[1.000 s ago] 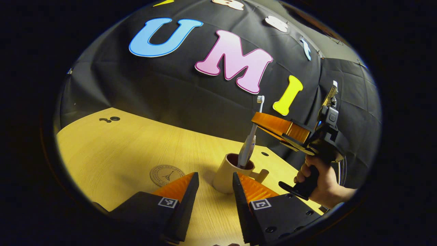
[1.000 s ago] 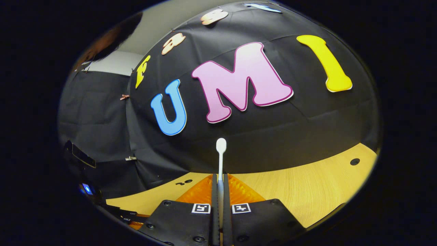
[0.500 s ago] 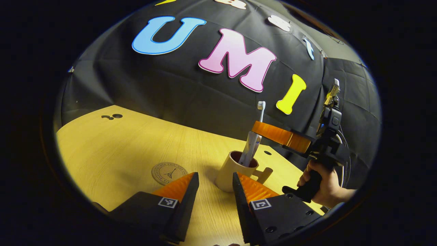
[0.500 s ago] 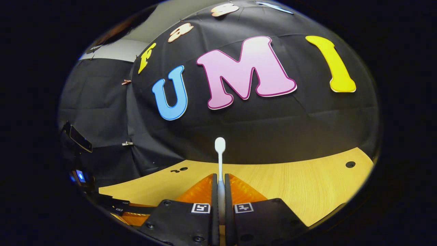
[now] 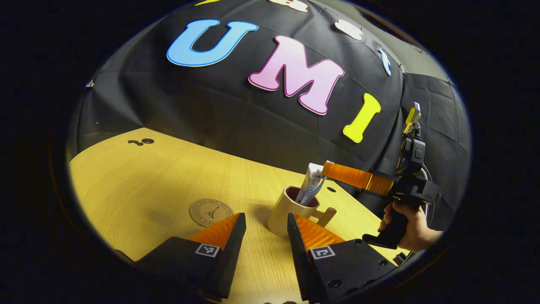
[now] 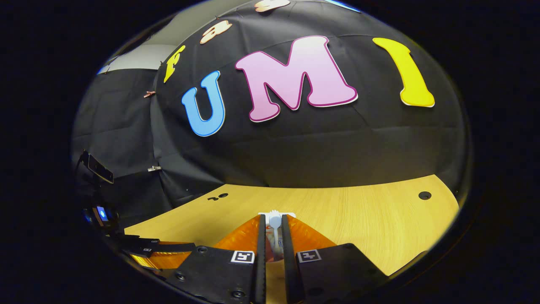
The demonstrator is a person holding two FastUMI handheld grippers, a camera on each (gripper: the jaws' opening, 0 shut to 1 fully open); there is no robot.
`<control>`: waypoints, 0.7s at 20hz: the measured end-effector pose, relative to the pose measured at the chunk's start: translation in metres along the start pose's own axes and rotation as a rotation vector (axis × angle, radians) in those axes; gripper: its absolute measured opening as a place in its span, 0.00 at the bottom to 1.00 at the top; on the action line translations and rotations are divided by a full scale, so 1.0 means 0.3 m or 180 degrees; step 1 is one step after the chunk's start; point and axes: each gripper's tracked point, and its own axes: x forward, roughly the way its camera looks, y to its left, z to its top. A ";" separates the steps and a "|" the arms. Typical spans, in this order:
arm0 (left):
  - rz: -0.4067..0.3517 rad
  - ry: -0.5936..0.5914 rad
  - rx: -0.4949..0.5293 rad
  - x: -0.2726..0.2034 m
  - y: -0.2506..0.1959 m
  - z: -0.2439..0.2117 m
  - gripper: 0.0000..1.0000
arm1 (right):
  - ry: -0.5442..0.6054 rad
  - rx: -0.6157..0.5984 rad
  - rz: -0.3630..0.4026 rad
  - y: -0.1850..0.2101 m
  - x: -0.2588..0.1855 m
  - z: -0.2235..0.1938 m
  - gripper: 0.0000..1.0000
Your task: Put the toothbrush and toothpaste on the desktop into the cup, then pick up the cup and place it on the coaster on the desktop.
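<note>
A beige cup (image 5: 282, 214) with a side handle stands on the wooden desktop (image 5: 160, 177), just past my left gripper (image 5: 264, 219), whose fingers are open and hold nothing. A white toothpaste tube (image 5: 311, 182) and the toothbrush (image 5: 317, 185) stand in the cup, leaning right. My right gripper (image 5: 325, 168), held by a hand (image 5: 411, 230), hovers over the cup's mouth. In the right gripper view its fingers (image 6: 274, 218) stand slightly apart, with the toothbrush head (image 6: 275, 221) low in the gap and the tube's flat end (image 6: 291, 215) just beyond. The round coaster (image 5: 211, 212) lies left of the cup.
Small dark holes mark the desktop at the far left (image 5: 143, 141) and behind the cup (image 5: 331, 189). Black cloth walls close the back. The left gripper's body (image 6: 147, 255) lies at the lower left of the right gripper view.
The right gripper came down over the cup and its fingers parted a little. The toothbrush slid from well above them down into the cup. The left gripper stayed put.
</note>
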 end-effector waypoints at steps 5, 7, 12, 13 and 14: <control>0.0003 0.0041 0.0036 -0.033 -0.008 -0.006 0.63 | 0.0245 0.0004 0.0010 -0.017 -0.076 -0.019 0.41; -0.0024 0.0041 0.0029 -0.051 -0.019 -0.004 0.72 | 0.0394 0.0039 0.0041 -0.023 -0.100 -0.045 0.41; 0.0004 0.0050 0.0063 -0.090 -0.011 -0.012 0.72 | 0.0861 0.0053 0.0113 -0.032 -0.148 -0.140 0.43; 0.0020 0.0040 0.0065 -0.099 -0.005 -0.012 0.63 | 0.0952 0.0011 0.0117 -0.036 -0.152 -0.158 0.35; 0.0034 0.0036 0.0058 -0.106 0.000 -0.016 0.63 | 0.1057 -0.0031 0.0107 -0.045 -0.154 -0.172 0.46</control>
